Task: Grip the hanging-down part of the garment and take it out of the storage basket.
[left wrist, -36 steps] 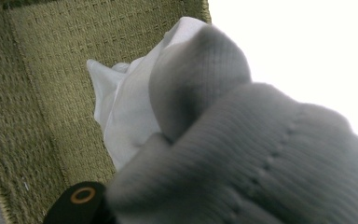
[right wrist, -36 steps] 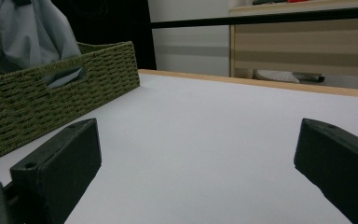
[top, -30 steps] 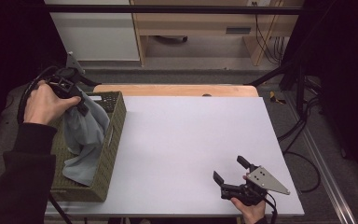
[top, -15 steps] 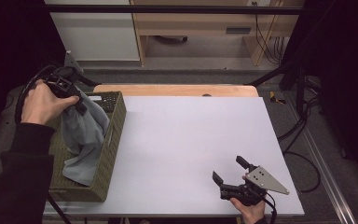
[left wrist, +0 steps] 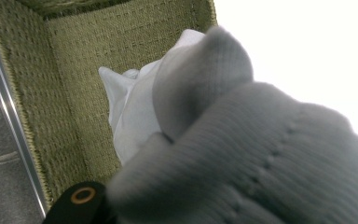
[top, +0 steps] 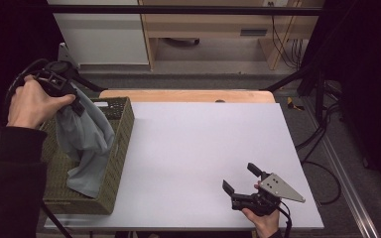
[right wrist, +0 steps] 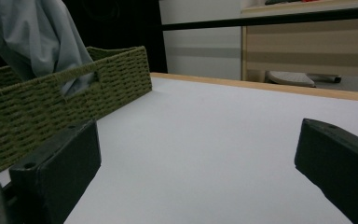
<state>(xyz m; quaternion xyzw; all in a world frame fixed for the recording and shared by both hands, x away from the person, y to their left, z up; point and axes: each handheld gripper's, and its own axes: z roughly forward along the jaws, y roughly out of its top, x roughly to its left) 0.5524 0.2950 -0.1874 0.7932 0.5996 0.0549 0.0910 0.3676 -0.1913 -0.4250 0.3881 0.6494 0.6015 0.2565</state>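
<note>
A grey knitted garment [top: 87, 141] hangs from my left gripper [top: 77, 104], which is shut on its upper end above the green woven basket [top: 119, 144] at the table's left. Its lower end still rests inside the basket. In the left gripper view the grey garment [left wrist: 261, 158] bunches over the jaws, with the basket's floor [left wrist: 70, 93] below. My right gripper [top: 240, 179] rests open on the white table [top: 203, 144] near the front right edge, nothing between its jaws. In the right gripper view, the garment [right wrist: 37, 37] hangs over the basket [right wrist: 51, 102].
A wooden strip [top: 188, 95] runs along the table's far edge. Behind it stand a white cabinet [top: 99, 34] and a wooden shelf unit [top: 218, 25]. Cables [top: 322, 144] trail on the floor to the right.
My left gripper has risen with the grey garment, drawing more of it up out of the basket. The right gripper has kept still.
</note>
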